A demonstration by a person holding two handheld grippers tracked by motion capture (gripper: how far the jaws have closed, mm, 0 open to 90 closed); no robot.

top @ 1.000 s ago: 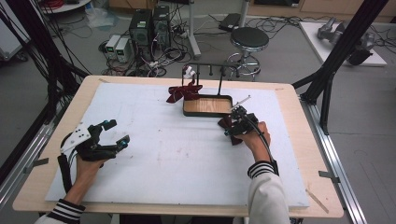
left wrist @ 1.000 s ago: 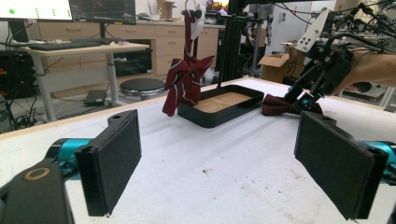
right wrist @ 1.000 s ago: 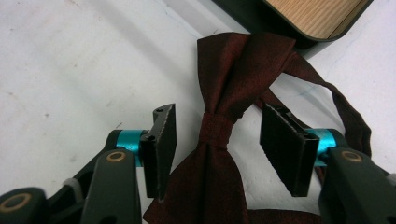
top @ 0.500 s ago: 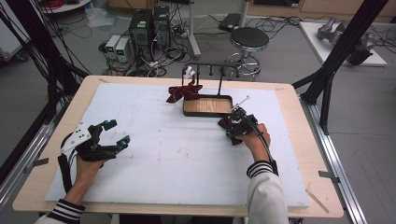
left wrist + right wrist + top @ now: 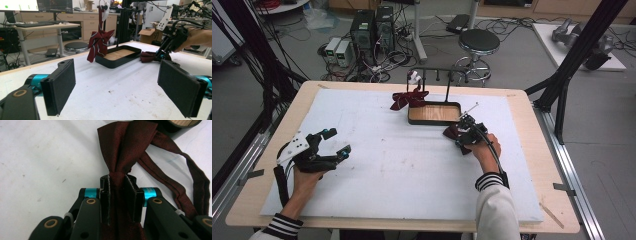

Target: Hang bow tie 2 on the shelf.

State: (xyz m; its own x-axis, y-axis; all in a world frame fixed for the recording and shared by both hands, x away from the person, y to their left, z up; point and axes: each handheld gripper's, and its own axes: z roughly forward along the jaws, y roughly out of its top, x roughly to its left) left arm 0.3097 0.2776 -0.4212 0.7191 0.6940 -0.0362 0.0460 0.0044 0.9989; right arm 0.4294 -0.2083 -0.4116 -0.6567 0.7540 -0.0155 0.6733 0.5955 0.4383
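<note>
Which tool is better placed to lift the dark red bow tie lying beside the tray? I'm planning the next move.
The right tool: its jaws already pinch the bow tie at its knot, beside the tray. The left tool rests open, far across the table.

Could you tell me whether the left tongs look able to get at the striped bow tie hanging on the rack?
Probably yes. The left tongs are open and hold nothing, and bare mat lies between them and the hanging bow tie. The right tongs, shut on the other tie, are off to the side.

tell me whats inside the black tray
The black tray shows a bare wooden floor with nothing lying on it; its near wall hides the front strip. The hanging striped bow tie sits beside it, not inside.
</note>
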